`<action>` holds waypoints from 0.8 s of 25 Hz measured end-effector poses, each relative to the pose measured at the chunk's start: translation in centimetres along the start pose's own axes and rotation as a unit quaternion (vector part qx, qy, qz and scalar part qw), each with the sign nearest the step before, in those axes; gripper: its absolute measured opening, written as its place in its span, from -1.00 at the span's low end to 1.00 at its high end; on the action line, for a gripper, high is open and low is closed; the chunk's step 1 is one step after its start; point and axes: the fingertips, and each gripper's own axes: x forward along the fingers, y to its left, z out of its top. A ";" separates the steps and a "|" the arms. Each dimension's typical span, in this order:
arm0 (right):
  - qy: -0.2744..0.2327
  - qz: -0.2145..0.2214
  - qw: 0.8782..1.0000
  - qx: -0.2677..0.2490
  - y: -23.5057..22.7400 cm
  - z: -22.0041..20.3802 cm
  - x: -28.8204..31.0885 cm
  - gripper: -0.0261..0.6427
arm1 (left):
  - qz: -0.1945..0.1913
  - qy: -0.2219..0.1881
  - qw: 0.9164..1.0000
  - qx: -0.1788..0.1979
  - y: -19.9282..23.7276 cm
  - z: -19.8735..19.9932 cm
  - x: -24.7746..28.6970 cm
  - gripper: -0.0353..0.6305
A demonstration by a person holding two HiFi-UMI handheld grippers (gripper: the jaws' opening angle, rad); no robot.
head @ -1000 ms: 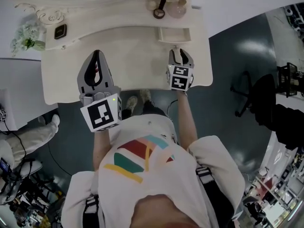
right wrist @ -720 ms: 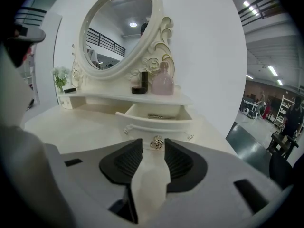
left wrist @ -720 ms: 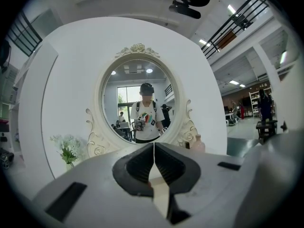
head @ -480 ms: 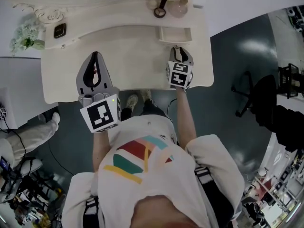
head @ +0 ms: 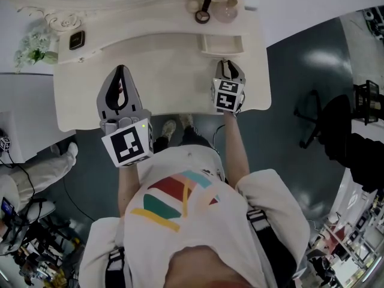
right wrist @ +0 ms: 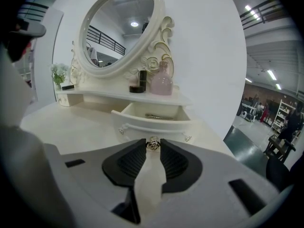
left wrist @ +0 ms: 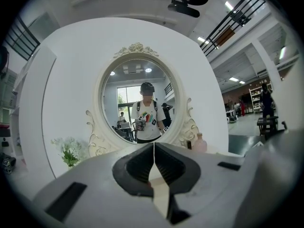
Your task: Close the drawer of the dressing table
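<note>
The small drawer of the white dressing table stands pulled out at the table's right; a thin metal item lies inside it. My right gripper is just in front of the drawer. Its jaws are closing, and the round metal drawer knob sits between the very fingertips, touched on both sides. My left gripper hovers over the left of the tabletop with its jaws shut and nothing in them, pointing level at the oval mirror.
A pink bottle and a dark jar stand on the shelf above the drawer. White flowers and a small dark box sit at the far left. A black chair stands on the floor to the right.
The right gripper has edged a little toward the drawer and its jaws have narrowed around the knob. The left gripper has stayed where it was.
</note>
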 end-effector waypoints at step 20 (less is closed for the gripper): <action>0.002 -0.003 1.000 -0.016 0.0 0.0 -0.2 -0.71 | 0.013 0.009 1.000 0.001 0.9 0.5 -0.3 -0.87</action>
